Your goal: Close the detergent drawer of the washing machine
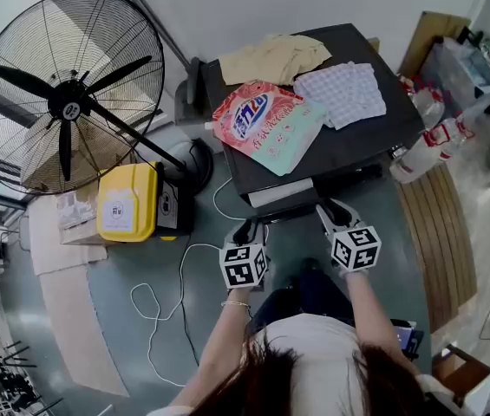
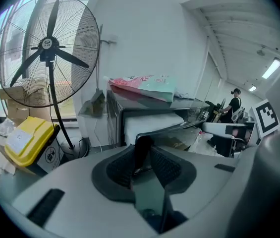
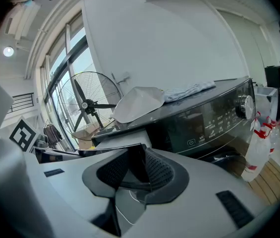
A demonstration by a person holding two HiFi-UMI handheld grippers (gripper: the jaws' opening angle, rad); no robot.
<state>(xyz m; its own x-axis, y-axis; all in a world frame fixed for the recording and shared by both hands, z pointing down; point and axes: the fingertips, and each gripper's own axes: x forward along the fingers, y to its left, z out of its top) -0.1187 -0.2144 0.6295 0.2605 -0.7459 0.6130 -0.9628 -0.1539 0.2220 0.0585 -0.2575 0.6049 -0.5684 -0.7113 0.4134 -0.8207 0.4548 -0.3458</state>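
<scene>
1. White drawer point(image 1: 279, 192) stands pulled out of the dark washer's point(image 1: 349, 146) front; its inside can't be seen.
2. Yellow box point(image 1: 127, 202) on the floor, lid down.
3. Washer top: one bag point(image 1: 262, 121), two cloths point(image 1: 275, 57).
4. Two grippers, left point(image 1: 246, 230) and right point(image 1: 329, 208): jaws apart, one at each end of the drawer front.

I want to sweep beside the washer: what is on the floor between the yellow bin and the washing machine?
The head view shows the fan's round base and a white cable between the yellow bin and the washing machine.
</scene>
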